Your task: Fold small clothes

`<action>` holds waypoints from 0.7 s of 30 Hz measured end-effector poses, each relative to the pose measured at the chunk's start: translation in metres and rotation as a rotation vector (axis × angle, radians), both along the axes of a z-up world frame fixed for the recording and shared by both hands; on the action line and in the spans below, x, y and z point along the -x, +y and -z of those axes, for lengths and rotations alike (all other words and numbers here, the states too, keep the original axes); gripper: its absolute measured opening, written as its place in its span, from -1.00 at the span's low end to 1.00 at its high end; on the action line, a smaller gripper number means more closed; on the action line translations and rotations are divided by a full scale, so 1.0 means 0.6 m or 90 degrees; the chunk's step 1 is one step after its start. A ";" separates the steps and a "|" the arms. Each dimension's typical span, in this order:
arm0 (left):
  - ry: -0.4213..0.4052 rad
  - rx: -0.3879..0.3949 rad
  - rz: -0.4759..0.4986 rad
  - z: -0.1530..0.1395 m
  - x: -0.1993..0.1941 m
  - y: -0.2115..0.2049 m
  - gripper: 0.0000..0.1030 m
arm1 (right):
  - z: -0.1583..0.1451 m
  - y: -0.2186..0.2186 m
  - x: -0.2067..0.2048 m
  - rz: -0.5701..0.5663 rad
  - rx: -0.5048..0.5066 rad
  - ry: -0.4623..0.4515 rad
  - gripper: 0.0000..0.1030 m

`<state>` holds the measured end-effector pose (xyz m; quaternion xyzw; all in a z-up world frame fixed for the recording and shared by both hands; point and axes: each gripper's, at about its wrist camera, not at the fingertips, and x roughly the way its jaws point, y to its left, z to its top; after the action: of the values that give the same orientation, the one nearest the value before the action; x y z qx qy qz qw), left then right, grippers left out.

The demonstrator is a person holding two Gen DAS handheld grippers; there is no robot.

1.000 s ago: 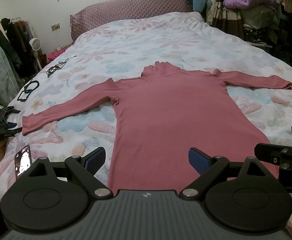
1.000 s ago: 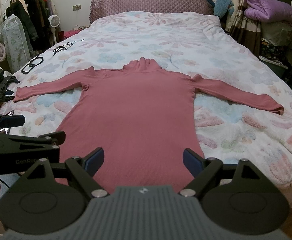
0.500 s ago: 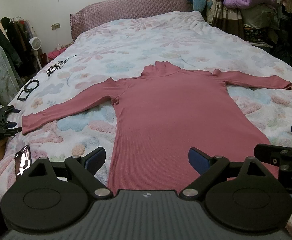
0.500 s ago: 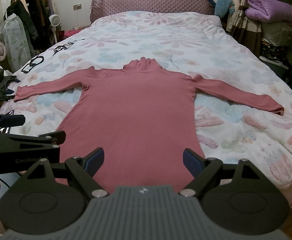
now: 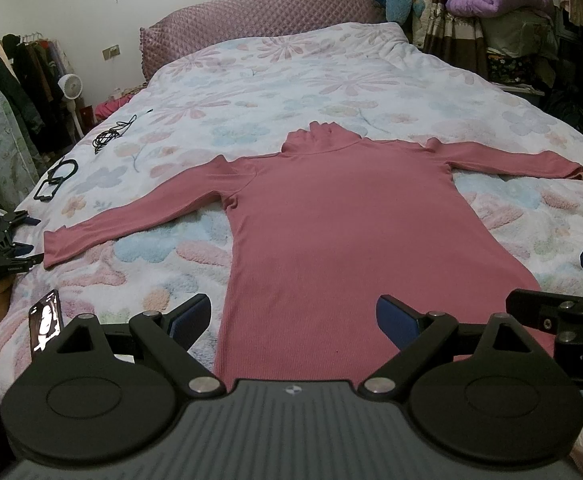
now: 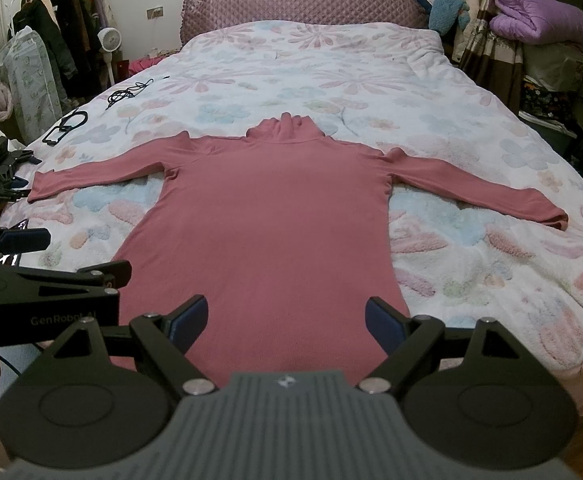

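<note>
While the pink turtleneck (image 5: 331, 232) lay flat on the flowered bedspread (image 5: 291, 80) with both sleeves spread out, its hem was just ahead of both pairs of jaws. The left gripper (image 5: 293, 318) had its jaws wide and held nothing. The right gripper (image 6: 285, 320) was also wide and empty. A phone (image 5: 44, 319) lay left of the left jaws, and black cables (image 6: 125, 94) were far ahead on the left.
</note>
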<state>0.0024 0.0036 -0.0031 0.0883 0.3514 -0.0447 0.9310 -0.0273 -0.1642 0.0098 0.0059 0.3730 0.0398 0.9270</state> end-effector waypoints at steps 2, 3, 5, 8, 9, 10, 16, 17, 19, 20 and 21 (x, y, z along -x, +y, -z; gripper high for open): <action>0.001 0.001 0.000 0.000 0.000 0.001 1.00 | -0.001 0.000 0.000 0.000 0.000 0.000 0.59; 0.001 0.000 0.000 0.000 0.000 0.000 1.00 | -0.002 0.000 -0.001 0.000 0.000 0.000 0.59; 0.000 0.000 -0.001 0.000 0.000 0.000 1.00 | 0.005 -0.002 0.002 0.001 -0.001 0.000 0.59; 0.001 0.000 0.000 0.000 0.000 0.000 1.00 | 0.007 -0.001 0.002 0.001 -0.001 0.001 0.59; 0.001 0.000 -0.001 0.001 -0.001 0.000 1.00 | 0.007 -0.001 0.002 0.001 -0.001 0.001 0.59; 0.001 0.000 0.000 0.000 0.000 0.000 1.00 | 0.006 -0.001 0.001 0.001 -0.001 0.001 0.59; 0.003 0.003 0.001 0.003 0.001 0.000 1.00 | 0.012 -0.002 0.002 0.001 -0.001 0.002 0.59; 0.003 0.004 0.002 0.004 0.002 0.000 1.00 | 0.013 -0.002 0.004 0.001 -0.001 0.003 0.59; 0.008 0.012 0.008 0.008 0.003 0.000 1.00 | 0.009 0.001 0.003 0.001 -0.001 0.004 0.59; 0.011 0.017 0.011 0.010 0.001 0.001 1.00 | 0.014 0.001 -0.005 0.002 -0.003 0.007 0.59; 0.016 0.022 0.013 0.013 0.000 0.002 1.00 | 0.015 0.000 -0.007 0.003 -0.005 0.009 0.59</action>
<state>0.0025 0.0046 -0.0107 0.0751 0.3610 -0.0611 0.9275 -0.0229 -0.1640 0.0006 0.0107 0.3794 0.0388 0.9244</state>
